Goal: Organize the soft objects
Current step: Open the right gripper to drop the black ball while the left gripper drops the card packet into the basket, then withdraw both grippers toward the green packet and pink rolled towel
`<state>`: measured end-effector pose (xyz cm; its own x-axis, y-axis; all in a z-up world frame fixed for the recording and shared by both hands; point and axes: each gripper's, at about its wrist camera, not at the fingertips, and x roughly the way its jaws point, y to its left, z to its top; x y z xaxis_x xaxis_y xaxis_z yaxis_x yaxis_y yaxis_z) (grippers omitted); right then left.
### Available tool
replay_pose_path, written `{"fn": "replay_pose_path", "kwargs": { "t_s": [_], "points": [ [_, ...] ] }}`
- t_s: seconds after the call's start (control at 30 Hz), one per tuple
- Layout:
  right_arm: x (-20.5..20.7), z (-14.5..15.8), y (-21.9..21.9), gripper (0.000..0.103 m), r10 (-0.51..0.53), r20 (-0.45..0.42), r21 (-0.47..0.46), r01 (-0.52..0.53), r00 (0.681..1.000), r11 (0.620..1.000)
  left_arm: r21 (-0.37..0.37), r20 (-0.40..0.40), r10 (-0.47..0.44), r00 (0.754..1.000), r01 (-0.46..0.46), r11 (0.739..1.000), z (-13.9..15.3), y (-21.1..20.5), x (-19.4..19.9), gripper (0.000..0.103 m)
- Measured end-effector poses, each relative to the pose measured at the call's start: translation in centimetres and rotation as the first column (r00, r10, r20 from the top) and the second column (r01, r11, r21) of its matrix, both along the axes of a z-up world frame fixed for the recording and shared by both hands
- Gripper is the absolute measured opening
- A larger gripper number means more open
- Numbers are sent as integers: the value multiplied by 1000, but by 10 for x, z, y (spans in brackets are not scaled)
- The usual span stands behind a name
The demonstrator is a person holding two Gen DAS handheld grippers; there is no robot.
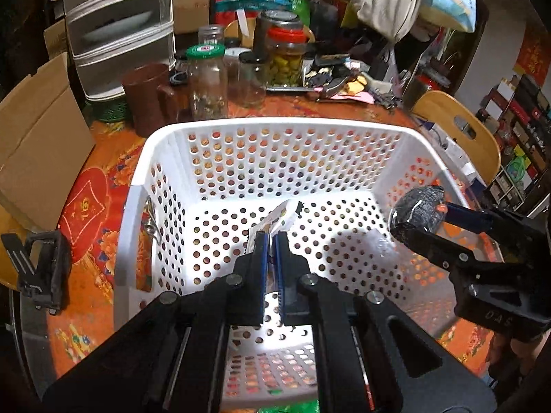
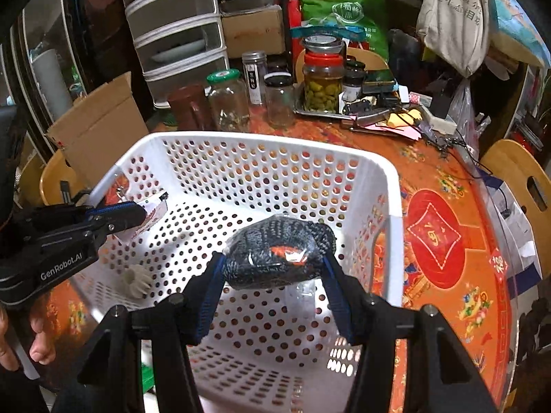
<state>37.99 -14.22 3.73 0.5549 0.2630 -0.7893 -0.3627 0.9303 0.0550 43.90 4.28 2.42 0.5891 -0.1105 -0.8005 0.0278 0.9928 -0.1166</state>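
Two tools held over the open white perforated basket (image 2: 392,186), which stands on the orange-patterned bench (image 2: 444,186) in front of a row of glass jars (image 2: 227,103). The left tool (image 1: 272,237) is pinched together on a thin printed packet (image 1: 280,216), held above the basket floor toward its left side. The right tool (image 2: 275,261) is clamped on a dark knitted bundle in clear wrap (image 2: 279,251), suspended above the floor toward the right wall. A small pale ribbed item (image 2: 137,280) lies on the basket floor at the near left. Step in hand, as judged: depositing soft items into the basket. The next move probably calls for lowering each item toward the floor and parting the fingers, keeping clear of the rim.
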Motion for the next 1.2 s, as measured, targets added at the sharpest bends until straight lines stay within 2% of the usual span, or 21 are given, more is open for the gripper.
{"fn": "replay_pose_path", "kwargs": {
  "t_s": [0.17,0.5,0.53,0.6,0.67,0.73,0.83,1.2],
  "points": [
    [7,-9,6,56,-3,-12,-22,3,1000,1000,33,-38,2,999,-1,999,-12,0,12,4],
    [11,-15,12,60,2,-5,-28,-2,1000,1000,40,-65,0,998,3,999,-26,-2,15,5],
    [11,-15,12,62,2,-2,-29,-2,1000,1000,34,-64,0,998,2,999,-26,-2,14,9],
    [7,-11,11,84,-1,24,-29,2,1000,1000,20,-58,-4,998,5,1000,-25,-1,12,22],
    [4,-6,10,96,-6,52,-25,7,999,1000,42,-30,1,1000,0,999,-20,-3,8,52],
    [0,0,7,98,-5,75,-13,6,997,1000,52,7,4,1000,-4,999,-14,-3,3,63],
    [-6,7,2,102,-14,103,-7,15,995,1000,26,39,-1,999,0,1000,-3,-3,-6,64],
    [-39,26,-16,103,-25,160,38,19,987,999,42,148,6,989,-12,999,33,-1,-46,93]
  ]
}}
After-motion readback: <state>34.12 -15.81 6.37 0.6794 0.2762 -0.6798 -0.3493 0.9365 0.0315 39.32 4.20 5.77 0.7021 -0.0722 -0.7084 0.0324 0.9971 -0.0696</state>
